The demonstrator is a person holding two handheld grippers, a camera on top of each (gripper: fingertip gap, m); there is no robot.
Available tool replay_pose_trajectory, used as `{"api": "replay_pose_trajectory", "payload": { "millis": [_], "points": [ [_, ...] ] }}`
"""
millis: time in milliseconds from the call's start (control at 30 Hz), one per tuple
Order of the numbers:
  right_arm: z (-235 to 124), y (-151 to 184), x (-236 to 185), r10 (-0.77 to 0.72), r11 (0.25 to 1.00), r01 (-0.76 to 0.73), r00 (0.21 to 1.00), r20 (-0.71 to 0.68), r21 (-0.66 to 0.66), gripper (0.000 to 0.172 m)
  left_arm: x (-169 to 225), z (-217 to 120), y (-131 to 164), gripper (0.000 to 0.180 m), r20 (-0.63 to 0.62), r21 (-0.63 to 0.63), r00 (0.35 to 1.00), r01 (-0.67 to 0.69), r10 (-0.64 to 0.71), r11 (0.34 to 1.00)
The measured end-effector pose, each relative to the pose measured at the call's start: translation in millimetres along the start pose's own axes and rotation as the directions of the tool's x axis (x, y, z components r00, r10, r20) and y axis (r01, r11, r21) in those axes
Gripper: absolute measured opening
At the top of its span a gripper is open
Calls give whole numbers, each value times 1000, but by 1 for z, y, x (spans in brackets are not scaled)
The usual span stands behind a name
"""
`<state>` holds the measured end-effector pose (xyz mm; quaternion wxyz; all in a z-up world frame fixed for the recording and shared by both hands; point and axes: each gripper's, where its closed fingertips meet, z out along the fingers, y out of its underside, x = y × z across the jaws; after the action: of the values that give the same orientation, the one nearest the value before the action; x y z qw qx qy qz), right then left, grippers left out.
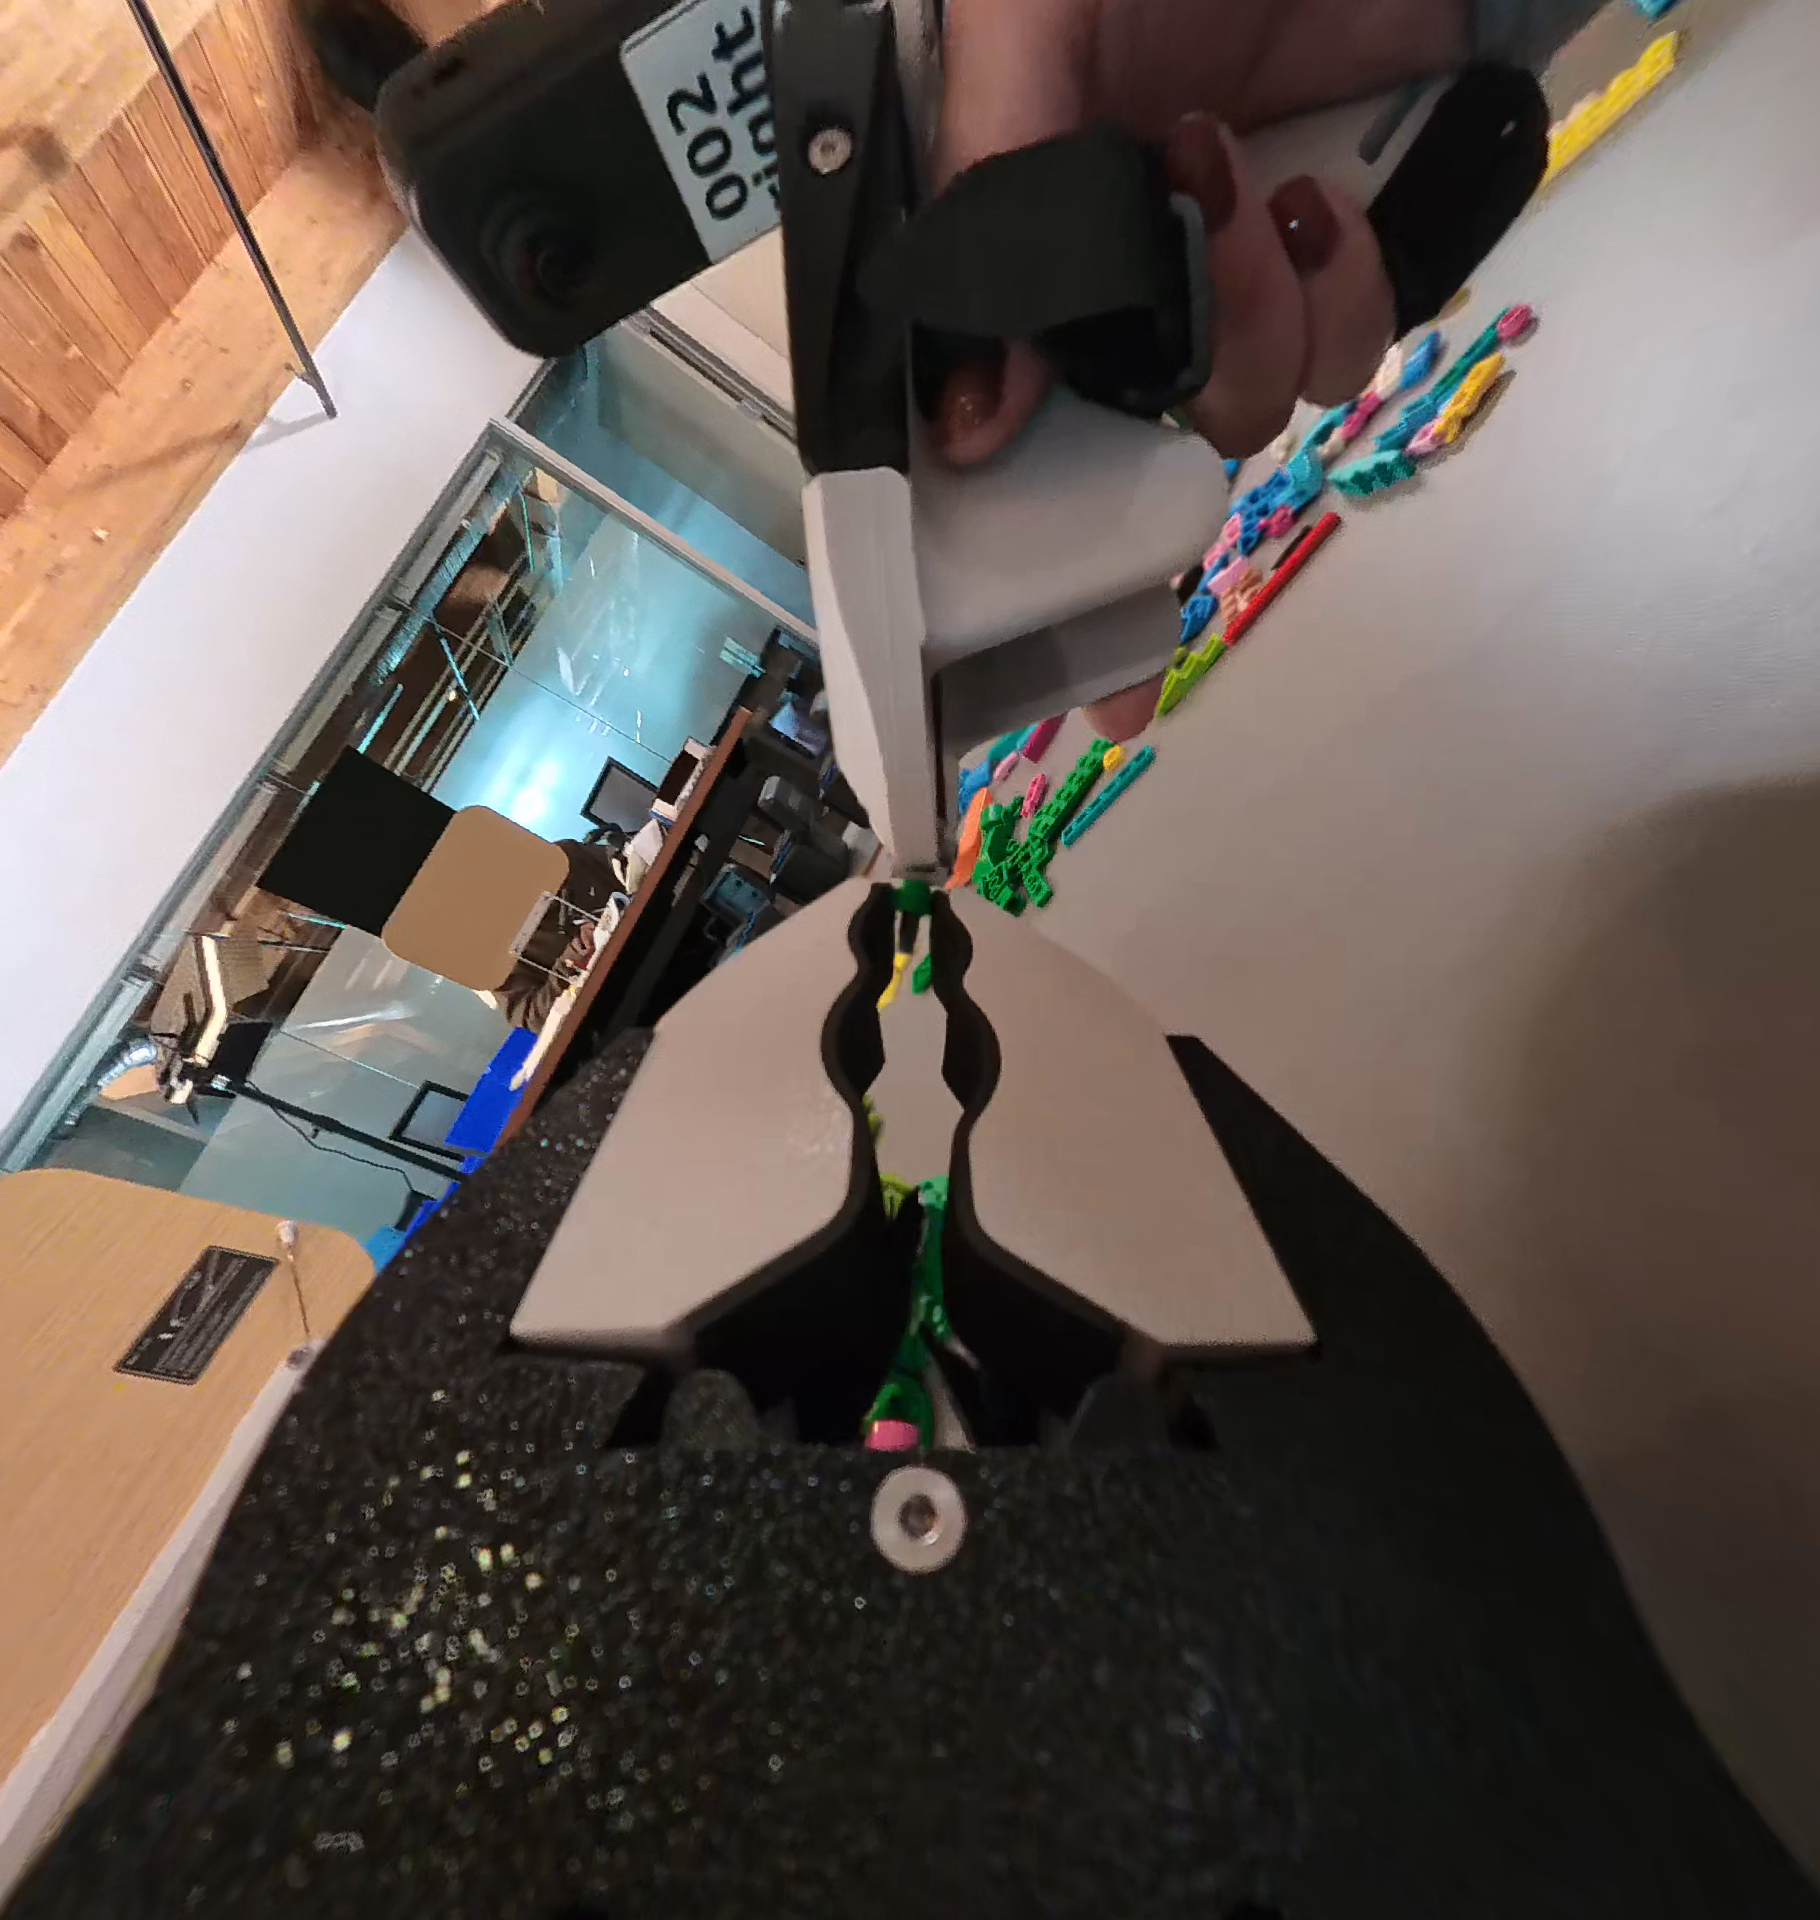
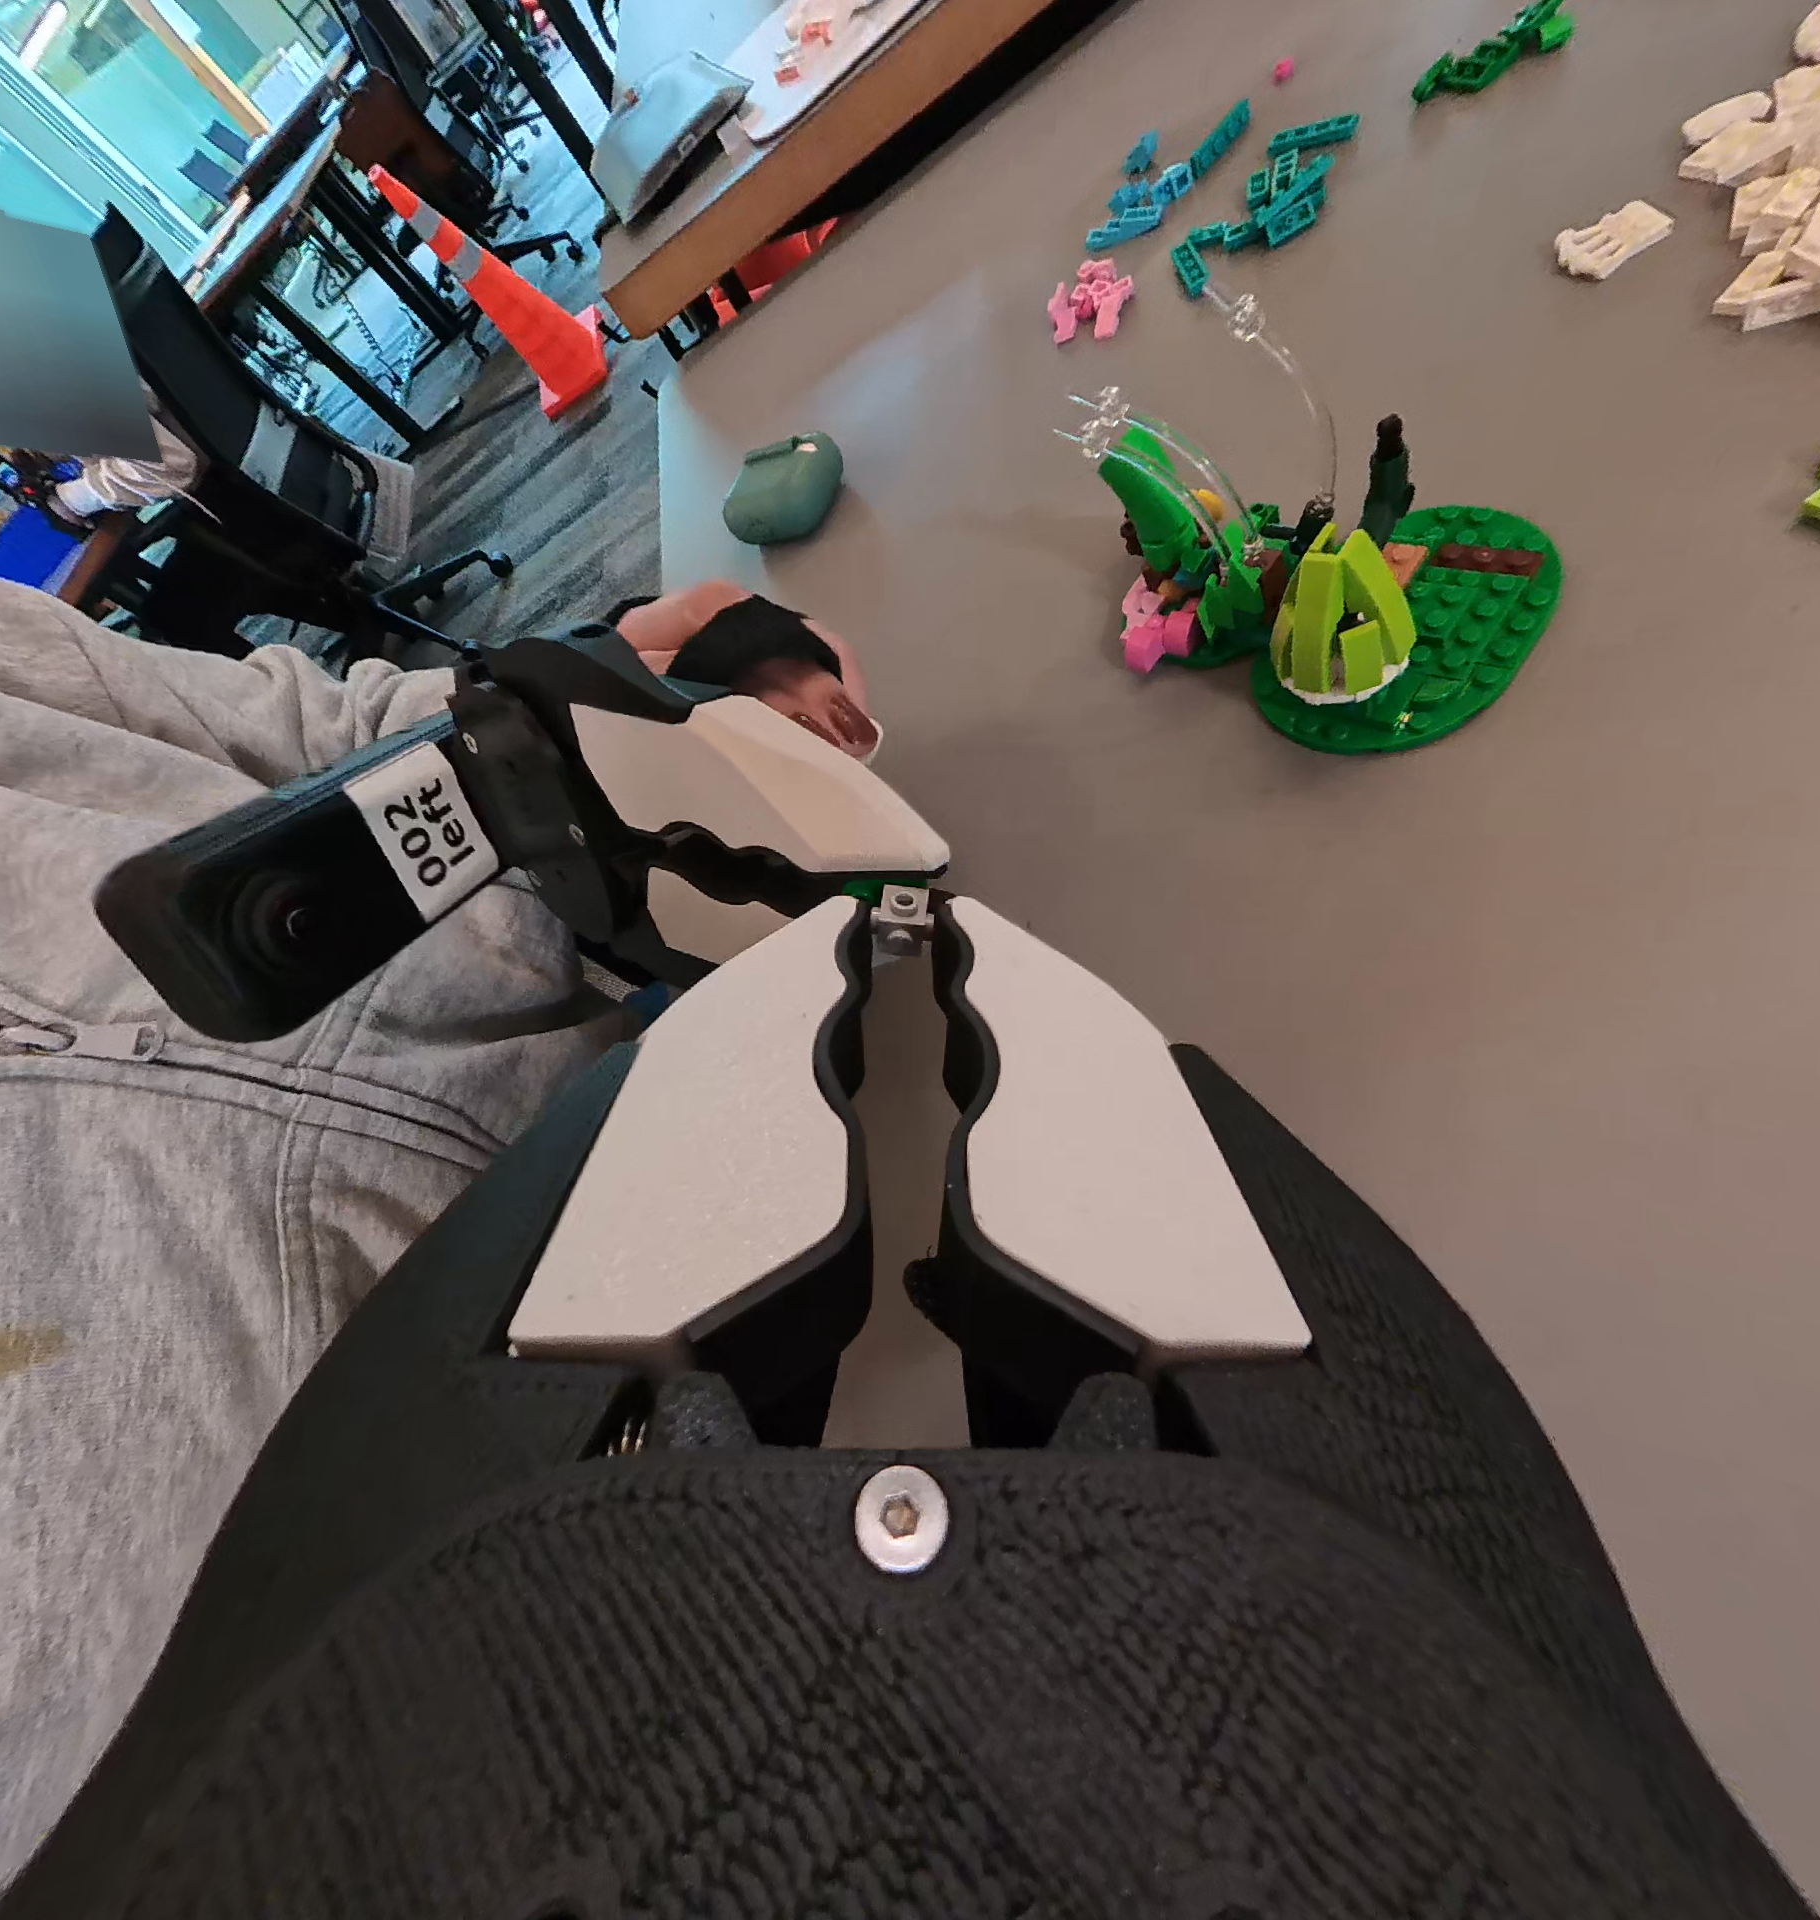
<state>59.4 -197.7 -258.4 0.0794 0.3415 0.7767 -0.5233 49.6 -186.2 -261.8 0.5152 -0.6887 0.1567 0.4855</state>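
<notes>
The right tongs pinch a small grey brick at their tips; the left tongs clamp a green piece touching it (keep both squarely aligned, press gently).

A white label with writing sits on each hand-held gripper's camera; a black plate is unreadable.

Small grey studded brick: pinched at the tips of the right gripper, one stud facing the camera, held above the desk.

Small green piece: clamped at the tips of the left gripper, pressed against the grey brick where both grippers' tips meet.
</notes>
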Motion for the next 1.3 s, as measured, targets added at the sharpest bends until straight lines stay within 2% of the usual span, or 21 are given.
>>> {"api": "replay_pose_trajectory", "payload": {
  "millis": [200,267,300,367,433,567,633,733,833,900,1100,1167,1233,1300],
  "points": [
    [-6,0,-1,31,999,-31,1000,7,37,10,-2,-2,3,7,26,-15,999,-32,32,999],
    [-27,-6,5,51,994,-49,999,-14,100,10,-15,-4,20,7,60,-72,998,31,-26,997],
    [-41,-7,9,63,990,-59,997,-32,128,10,-20,-6,24,7,57,-65,992,116,-112,991],
    [-61,-4,18,77,986,-63,993,-89,152,10,-21,-5,25,7,45,-55,981,193,-191,980],
    [-68,0,23,63,985,-39,988,-142,165,10,-17,-1,21,7,39,-45,983,183,-182,982],
    [-67,1,45,-38,972,112,944,-328,207,10,-13,0,17,7,31,-35,982,189,-188,981],
    [-63,-7,51,-66,942,178,930,-362,286,10,-11,0,12,7,6,-12,976,217,-217,976],
    [-64,-26,65,-46,853,262,899,-436,451,10,-3,3,0,8,-50,27,962,271,-269,962],
    [-73,-35,84,-11,755,381,820,-572,533,10,-2,1,-6,8,-33,44,974,226,-225,973],
    [-77,-32,90,-4,733,446,759,-651,514,10,-4,0,-6,8,-12,47,977,212,-212,976],
    [-104,-34,75,-77,593,722,490,-868,355,10,-16,-3,-6,8,9,74,931,364,-365,929],
    [-102,-35,69,-104,574,745,479,-871,341,10,-33,-7,-5,8,71,120,923,369,-379,922],
    [-95,-34,66,-122,574,740,501,-857,351,10,-69,-12,0,7,158,155,918,342,-365,927],
    [-89,-33,65,-141,581,736,513,-847,348,10,-117,-15,30,8,270,88,893,348,-359,933]
  ]
}}
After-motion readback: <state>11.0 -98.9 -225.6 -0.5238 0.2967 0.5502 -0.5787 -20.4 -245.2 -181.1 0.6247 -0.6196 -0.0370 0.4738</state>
